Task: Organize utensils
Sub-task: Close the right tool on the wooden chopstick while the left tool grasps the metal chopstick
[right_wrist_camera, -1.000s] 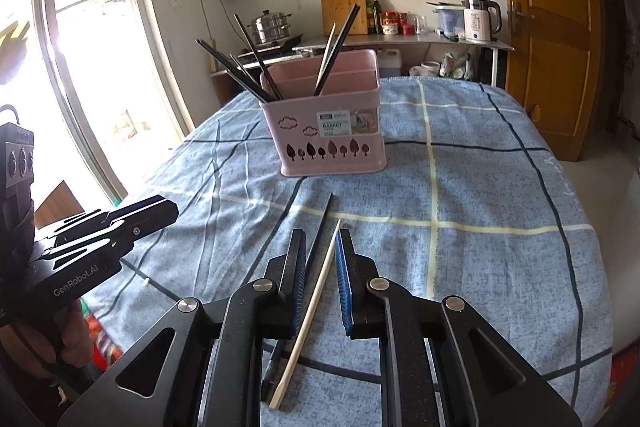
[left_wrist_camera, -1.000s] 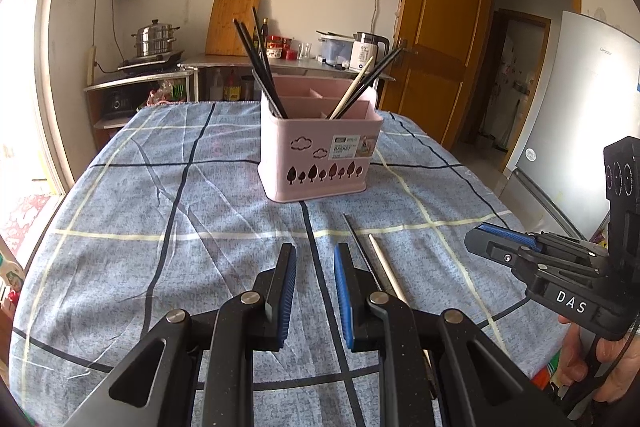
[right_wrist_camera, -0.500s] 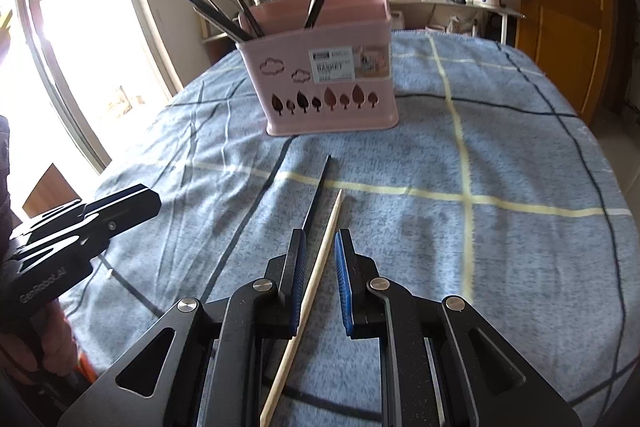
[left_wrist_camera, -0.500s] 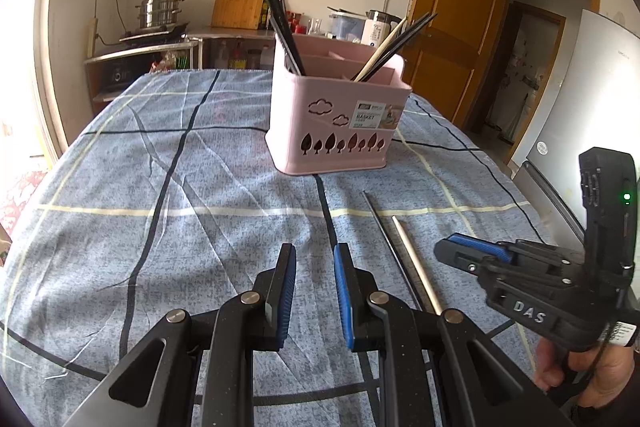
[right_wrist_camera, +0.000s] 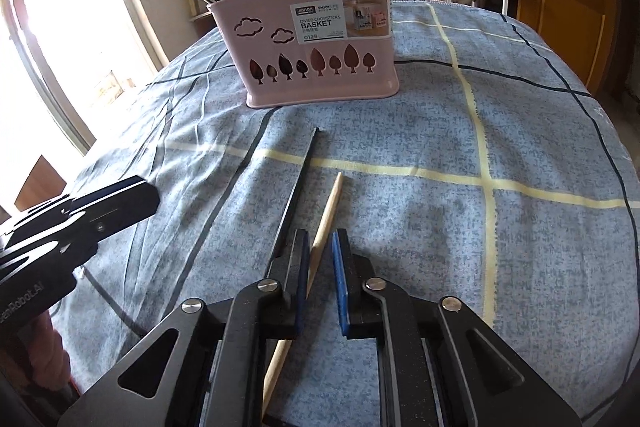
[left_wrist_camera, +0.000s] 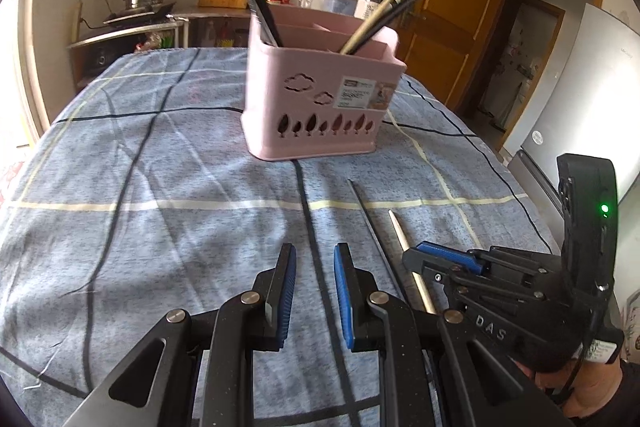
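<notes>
My right gripper [right_wrist_camera: 320,263] has dropped lower over the wooden chopstick [right_wrist_camera: 326,217] on the counter [right_wrist_camera: 520,227]; its jaws are closing around it, pads not yet pressing. The black chopstick [right_wrist_camera: 298,187] lies just beside. My left gripper [left_wrist_camera: 314,279] hangs apart, empty. Pink basket [right_wrist_camera: 316,39] waits ahead; pickup looks imminent.

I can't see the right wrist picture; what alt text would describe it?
The right tool is closing around a pale wooden chopstick lying on a blue checked tablecloth, beside a black chopstick. Behind stands a pink plastic chopstick basket holding more chopsticks; the left tool is at left.
</notes>
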Tool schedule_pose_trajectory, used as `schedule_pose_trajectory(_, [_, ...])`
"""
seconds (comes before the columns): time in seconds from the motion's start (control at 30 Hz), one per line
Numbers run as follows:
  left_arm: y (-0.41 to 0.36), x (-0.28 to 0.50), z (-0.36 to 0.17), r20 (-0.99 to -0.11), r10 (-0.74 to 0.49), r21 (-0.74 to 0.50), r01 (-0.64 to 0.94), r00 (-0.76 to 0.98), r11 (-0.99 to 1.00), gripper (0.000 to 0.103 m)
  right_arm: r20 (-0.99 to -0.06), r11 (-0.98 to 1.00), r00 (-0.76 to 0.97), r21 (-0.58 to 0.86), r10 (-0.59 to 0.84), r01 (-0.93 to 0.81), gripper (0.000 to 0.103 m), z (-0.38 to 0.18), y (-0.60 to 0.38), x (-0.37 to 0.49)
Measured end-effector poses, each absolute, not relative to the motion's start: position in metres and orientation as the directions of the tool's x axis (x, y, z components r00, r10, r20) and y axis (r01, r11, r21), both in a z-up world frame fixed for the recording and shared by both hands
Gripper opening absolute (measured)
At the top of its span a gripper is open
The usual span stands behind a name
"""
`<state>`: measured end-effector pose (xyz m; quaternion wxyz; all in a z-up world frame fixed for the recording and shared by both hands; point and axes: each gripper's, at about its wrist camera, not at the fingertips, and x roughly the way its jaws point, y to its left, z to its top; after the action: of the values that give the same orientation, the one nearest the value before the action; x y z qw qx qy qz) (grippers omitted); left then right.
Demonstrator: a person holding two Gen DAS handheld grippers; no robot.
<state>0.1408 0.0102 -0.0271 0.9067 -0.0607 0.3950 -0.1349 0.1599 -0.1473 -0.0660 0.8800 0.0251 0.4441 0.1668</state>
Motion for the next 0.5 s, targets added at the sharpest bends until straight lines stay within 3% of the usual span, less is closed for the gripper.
schedule_pose_trajectory(0.5, [-0.048, 0.179, -0.058, -0.759, -0.366, -0.257, 0.269, 0.539, 0.928, 0.019, -0.777, 0.948, 0.546, 0.224, 0.313, -0.226, 0.010, -0.066, -0.189, 0.141])
